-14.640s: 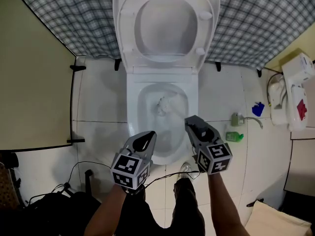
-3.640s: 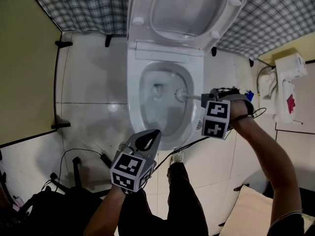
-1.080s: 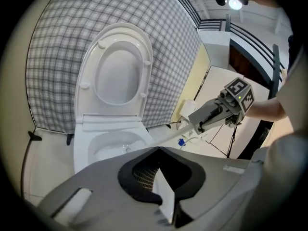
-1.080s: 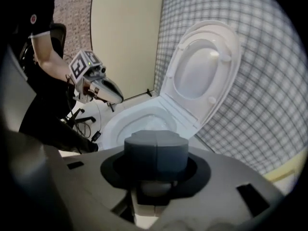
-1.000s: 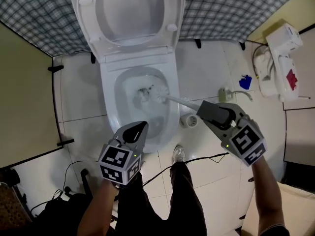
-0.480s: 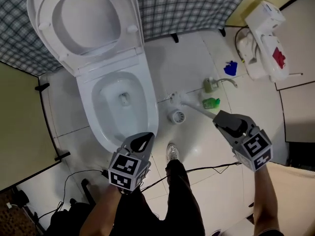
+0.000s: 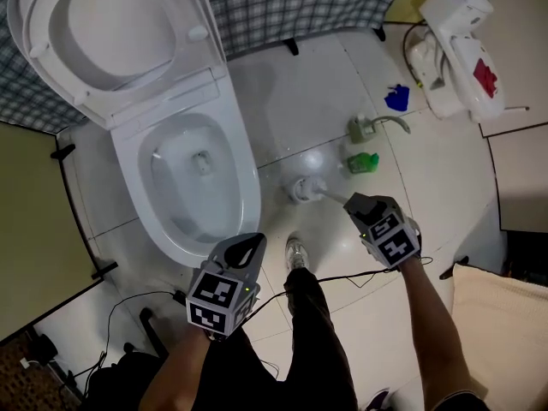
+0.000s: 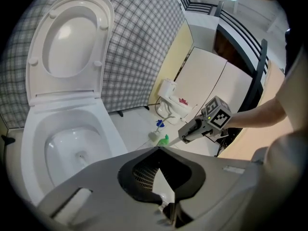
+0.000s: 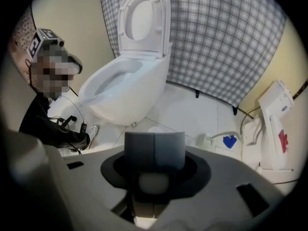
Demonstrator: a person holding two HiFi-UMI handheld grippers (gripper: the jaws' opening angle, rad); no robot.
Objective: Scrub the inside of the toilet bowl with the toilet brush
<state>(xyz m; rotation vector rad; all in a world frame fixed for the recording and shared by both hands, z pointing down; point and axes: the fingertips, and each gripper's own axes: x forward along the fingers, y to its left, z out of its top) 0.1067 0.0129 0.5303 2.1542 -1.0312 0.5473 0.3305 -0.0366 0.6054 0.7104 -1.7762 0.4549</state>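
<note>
Two grippers in play, and the right gripper (image 7: 354, 204) has the grip: its jaws are clenched hard on the handle of the white long-handled toilet brush (image 7: 324, 195), pads squeezed onto it, pointing steeply down. Out past those jaw tips the brush's round head sits low at the white tiled floor (image 7: 300, 101), outside the white ceramic toilet bowl (image 7: 246, 168) and just beside its outer wall. Whether the head rests in a holder I cannot tell.

Over to the left gripper (image 7: 250, 243): jaws pressed together to a point, nothing between them. Ahead of its tips and slightly to the left lies the bowl's front rim, with the raised white seat and lid (image 7: 98, 32) beyond it.

Beyond the right jaws stand a small green plastic bottle (image 7: 363, 162) and a pale grey-green bottle (image 7: 359, 130) with a curved spout, a blue scrap (image 7: 396, 99) further on. A thin black cable (image 7: 334, 276) trails across the tiles behind both grippers, and a person's light shoe (image 7: 295, 252) stands between them.
</note>
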